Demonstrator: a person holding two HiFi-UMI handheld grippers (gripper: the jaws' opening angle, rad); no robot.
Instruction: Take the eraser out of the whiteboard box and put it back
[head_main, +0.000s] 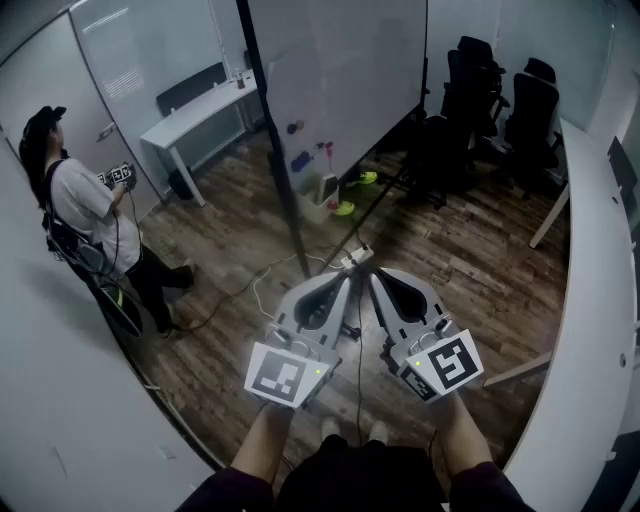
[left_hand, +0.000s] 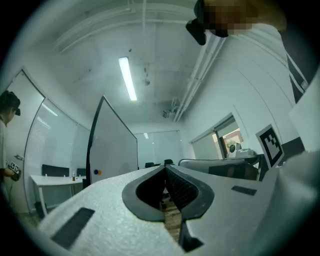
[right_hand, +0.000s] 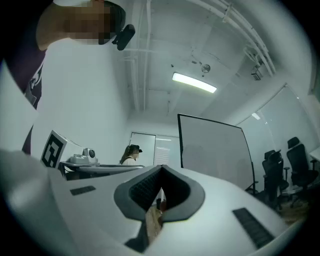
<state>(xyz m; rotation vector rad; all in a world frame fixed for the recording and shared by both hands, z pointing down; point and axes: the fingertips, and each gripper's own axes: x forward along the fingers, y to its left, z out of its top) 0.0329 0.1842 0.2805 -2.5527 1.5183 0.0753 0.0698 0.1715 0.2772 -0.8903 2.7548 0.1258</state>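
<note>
Two grippers, left gripper (head_main: 351, 265) and right gripper (head_main: 372, 272): hover side by side, jaws pressed together, empty, well short of whiteboard (head_main: 340, 80).

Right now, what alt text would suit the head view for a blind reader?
The left gripper and right gripper, both shut and empty, point across a wood floor toward a whiteboard; a person stands at left.

Dark wood-plank floor (head_main: 460, 270). Cables (head_main: 275, 266) trail across it to a white power strip (head_main: 352, 258). The whiteboard (head_main: 340, 70) stand, a white table (head_main: 195, 118) and black chairs (head_main: 500, 100) stand on it.
</note>
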